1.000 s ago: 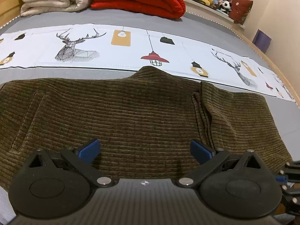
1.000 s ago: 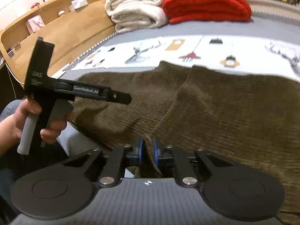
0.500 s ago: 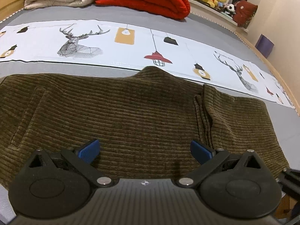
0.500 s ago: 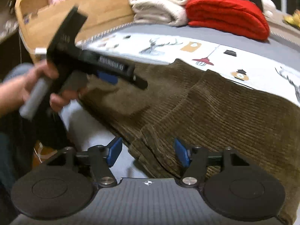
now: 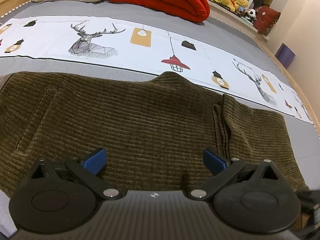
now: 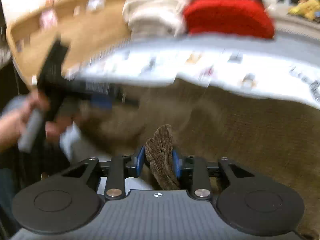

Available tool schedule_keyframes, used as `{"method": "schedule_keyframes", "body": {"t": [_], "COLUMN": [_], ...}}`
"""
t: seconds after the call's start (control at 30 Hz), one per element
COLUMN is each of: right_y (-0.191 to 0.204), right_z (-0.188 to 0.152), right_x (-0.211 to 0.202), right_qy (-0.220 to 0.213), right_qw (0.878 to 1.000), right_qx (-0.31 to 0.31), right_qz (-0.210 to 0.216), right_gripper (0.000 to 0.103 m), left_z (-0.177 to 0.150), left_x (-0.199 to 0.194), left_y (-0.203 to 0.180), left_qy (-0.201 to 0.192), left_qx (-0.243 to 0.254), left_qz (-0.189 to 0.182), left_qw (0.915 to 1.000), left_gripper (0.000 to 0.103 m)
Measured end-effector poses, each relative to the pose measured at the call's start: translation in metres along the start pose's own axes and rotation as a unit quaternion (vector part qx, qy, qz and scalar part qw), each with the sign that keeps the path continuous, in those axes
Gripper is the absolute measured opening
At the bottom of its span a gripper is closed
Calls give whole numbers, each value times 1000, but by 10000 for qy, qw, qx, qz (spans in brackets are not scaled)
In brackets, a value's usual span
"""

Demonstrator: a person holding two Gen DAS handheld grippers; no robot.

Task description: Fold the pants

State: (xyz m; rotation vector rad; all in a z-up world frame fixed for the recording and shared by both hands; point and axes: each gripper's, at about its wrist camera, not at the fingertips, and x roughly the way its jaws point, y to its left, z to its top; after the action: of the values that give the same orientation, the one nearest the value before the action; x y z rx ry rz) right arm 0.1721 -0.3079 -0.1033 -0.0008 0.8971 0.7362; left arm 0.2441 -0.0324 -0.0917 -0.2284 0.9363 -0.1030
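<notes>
Right tool (image 6: pixel 158 161), wide before, closing on a pants (image 6: pixel 163 140) fold; left tool (image 5: pixel 154 160) stays wide

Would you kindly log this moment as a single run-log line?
phase: regrasp | left claw: open above pants | right claw: closing on bunched pants edge | pants: flat on bed
</notes>
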Motion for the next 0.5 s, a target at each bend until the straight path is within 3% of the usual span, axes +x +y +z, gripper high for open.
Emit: {"method": "schedule_keyframes", "body": {"t": [0.07, 0.17, 0.27, 0.33, 0.47, 0.5], "right_y": [7, -8, -42, -61, -86, -91], "right_z": [1, 19, 48, 73, 115, 123], "right_x": [1, -26, -46, -43, -7, 4], "right_qy": [11, -439, -841, -760, -357, -224], "right_qw": [9998, 9982, 9962, 9970, 9965, 9959], "right_qx": [-204, -89, 220, 49, -580, -706], "right_qz": [25, 406, 112, -138, -487, -524], "right_gripper": [57, 58, 60, 59, 33, 32], "left_z": [-1, 1, 6, 9, 16, 17], "left_x": [-2, -7, -11, -12, -13, -12], "left_y": [1, 6, 19, 26, 39, 43], "left_qy": [-6, -17, -19, -68, -152, -158], "left_qx": [-1, -132, -352, -417, -340, -312], "left_qz": [-26, -37, -17, 59, 279, 339], "left_qw": [10000, 9999, 9994, 9991, 9989, 9988], "left_gripper": [103, 103, 103, 103, 103, 103]}}
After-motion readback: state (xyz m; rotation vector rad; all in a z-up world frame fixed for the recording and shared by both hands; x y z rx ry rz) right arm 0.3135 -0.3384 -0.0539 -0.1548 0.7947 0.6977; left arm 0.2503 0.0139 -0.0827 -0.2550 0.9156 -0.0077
